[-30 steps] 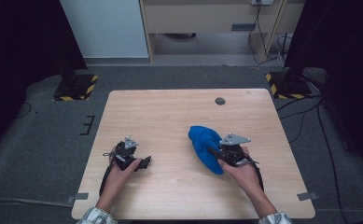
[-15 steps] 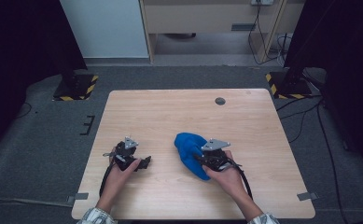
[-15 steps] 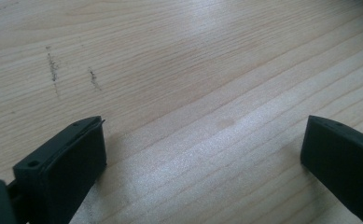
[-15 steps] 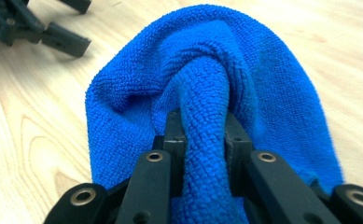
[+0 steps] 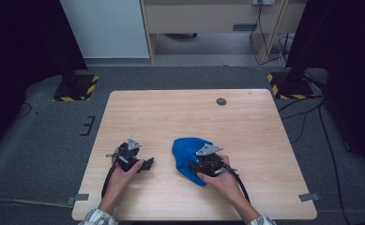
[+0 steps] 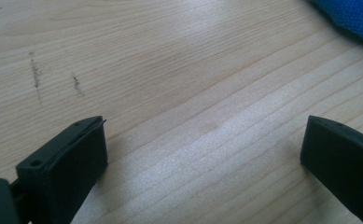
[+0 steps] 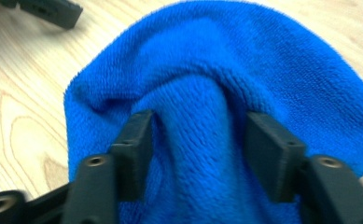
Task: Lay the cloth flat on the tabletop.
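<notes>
Letting go of the blue cloth (image 5: 189,154), lying bunched at lower centre of the high view on the wooden table (image 5: 171,112). Right gripper (image 7: 195,140) straddling a raised ridge of the fabric, jaws having just been opening, now standing roughly half apart with the fold between them and the pads seemingly no longer pinching it, though fabric is brushing the inner faces. Left gripper (image 6: 202,154) resting at lower left of the high view, jaws spread wide over bare wood, holding nothing, a corner of the cloth peeking in at the upper right of its own view.

Advising for this step, as a judgement: spreading the right jaws fully before lifting, so no terry loop is snagging on a pad. Drawing straight back along the ridge rather than sideways, keeping the pile from dragging. Watching the near hem by the table's front edge. Keeping the left gripper parked well apart until the cloth is lying free.
</notes>
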{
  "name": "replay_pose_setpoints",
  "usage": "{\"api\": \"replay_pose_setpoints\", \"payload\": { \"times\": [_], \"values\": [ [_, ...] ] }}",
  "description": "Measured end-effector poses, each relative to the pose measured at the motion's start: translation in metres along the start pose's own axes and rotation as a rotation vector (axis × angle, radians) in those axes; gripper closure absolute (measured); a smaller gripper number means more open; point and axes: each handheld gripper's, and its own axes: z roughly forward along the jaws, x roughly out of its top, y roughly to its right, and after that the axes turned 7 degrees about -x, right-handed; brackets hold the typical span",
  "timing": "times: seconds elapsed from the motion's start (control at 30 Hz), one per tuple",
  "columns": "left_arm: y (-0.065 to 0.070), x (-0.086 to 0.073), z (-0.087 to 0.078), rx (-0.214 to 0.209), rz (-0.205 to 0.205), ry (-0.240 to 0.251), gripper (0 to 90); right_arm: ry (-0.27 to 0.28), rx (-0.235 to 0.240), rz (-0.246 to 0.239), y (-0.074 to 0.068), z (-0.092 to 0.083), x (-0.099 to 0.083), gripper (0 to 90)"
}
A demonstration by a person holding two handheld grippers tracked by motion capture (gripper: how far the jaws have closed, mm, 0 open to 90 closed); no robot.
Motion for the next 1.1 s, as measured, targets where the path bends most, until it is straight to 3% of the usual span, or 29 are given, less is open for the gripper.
{"api": "replay_pose_setpoints", "payload": {
  "times": [0.3, 0.47, 0.6, 0.67, 0.7, 0.83, 1.0, 1.1],
  "values": [
    [0.010, 0.006, -0.004, -0.010, 0.018, 0.009, 4.5, 0.061, -0.002, 0.019, 0.003, -0.017, 0.010, 18.0],
    [0.026, 0.014, -0.006, -0.031, 0.055, 0.040, 5.0, 0.089, 0.010, 0.039, 0.014, -0.032, 0.012, 13.0],
    [0.036, 0.017, -0.006, -0.048, 0.076, 0.054, 5.7, 0.122, 0.001, 0.045, 0.027, -0.044, 0.009, 26.7],
    [0.039, 0.018, -0.007, -0.051, 0.079, 0.058, 6.1, 0.117, 0.002, 0.043, 0.030, -0.045, 0.007, 31.8],
    [0.042, 0.019, -0.007, -0.054, 0.086, 0.062, 6.3, 0.105, 0.015, 0.039, 0.034, -0.047, 0.003, 42.7],
    [0.048, 0.021, -0.007, -0.062, 0.102, 0.063, 7.2, 0.079, 0.053, 0.030, 0.035, -0.047, -0.004, 54.0],
    [0.052, 0.022, -0.008, -0.072, 0.107, 0.067, 7.9, 0.064, 0.088, 0.007, 0.031, -0.045, -0.006, 54.5],
    [0.054, 0.024, -0.010, -0.075, 0.110, 0.078, 8.5, 0.026, 0.104, -0.004, 0.027, -0.040, -0.008, 50.5]
  ]
}}
